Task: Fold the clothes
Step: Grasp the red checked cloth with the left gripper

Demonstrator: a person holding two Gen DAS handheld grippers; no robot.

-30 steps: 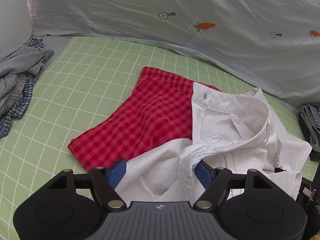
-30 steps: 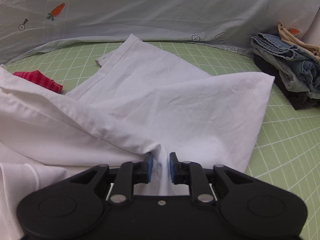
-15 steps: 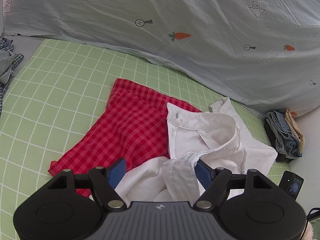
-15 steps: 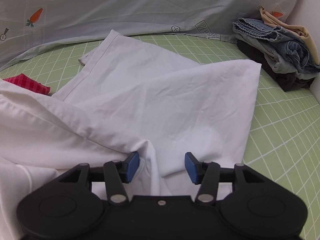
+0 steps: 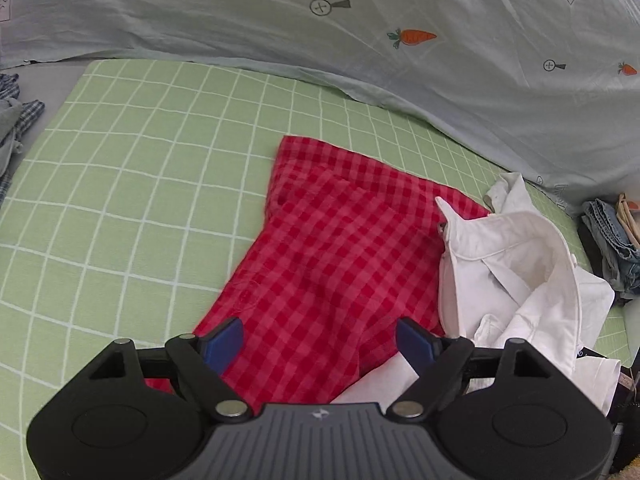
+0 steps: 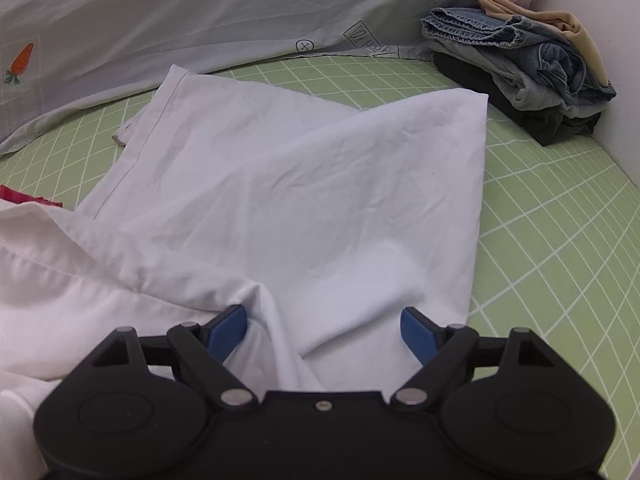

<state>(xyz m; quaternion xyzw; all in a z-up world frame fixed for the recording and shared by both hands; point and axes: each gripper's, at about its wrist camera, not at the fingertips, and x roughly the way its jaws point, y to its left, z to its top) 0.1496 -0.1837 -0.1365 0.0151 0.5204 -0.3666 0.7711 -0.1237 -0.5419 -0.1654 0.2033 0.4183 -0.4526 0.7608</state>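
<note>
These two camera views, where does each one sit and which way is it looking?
Left wrist view: sits on the left tongs, looking forward and down over their opening blue fingers at a red checked garment on the green grid sheet.
Right wrist view: sits on the right tongs, looking down over their opening fingers at the white shirt lying between them, unpinched.
No hand or sleeve shows in either view.
Shared: the white shirt, green sheet, carrot-print cloth and folded jeans pile.
</note>
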